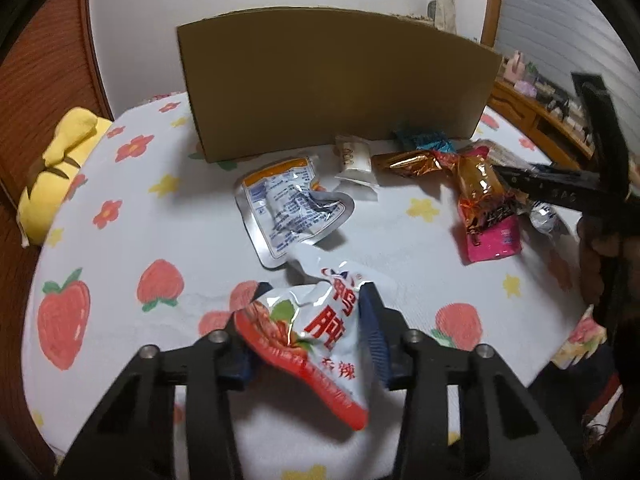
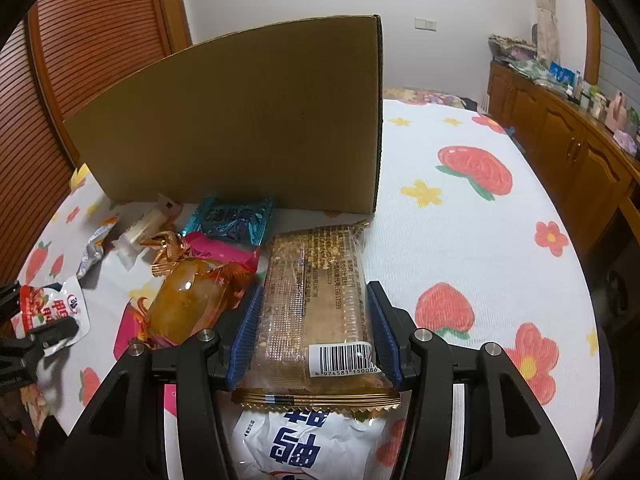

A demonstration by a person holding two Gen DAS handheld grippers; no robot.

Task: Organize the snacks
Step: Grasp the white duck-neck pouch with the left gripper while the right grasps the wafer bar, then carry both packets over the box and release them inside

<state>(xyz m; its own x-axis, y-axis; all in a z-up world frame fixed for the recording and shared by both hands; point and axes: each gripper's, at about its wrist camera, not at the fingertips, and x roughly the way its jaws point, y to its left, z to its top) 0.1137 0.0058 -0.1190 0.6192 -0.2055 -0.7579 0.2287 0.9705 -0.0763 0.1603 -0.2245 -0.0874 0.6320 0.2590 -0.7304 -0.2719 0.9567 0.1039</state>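
Note:
My left gripper (image 1: 314, 288) is shut on a crumpled red and white snack pouch (image 1: 316, 332), its blue pads pressing both sides just above the bedsheet. The same pouch (image 2: 52, 312) shows at the far left of the right wrist view. My right gripper (image 2: 315, 286) is shut on a long clear-wrapped biscuit pack (image 2: 316, 296) with a barcode near its end. A tall brown cardboard box (image 1: 332, 80) (image 2: 240, 128) stands upright behind the snacks; its inside is hidden.
Loose snacks lie before the box: a silver pouch (image 1: 288, 208), a small white pack (image 1: 354, 160), a teal pack (image 2: 232, 218), an orange pouch (image 2: 188, 296), a pink pack (image 1: 494, 240). A white and blue bag (image 2: 304, 444) lies under my right gripper. A yellow pillow (image 1: 60, 168) lies left; wooden cabinets (image 2: 560, 152) stand right.

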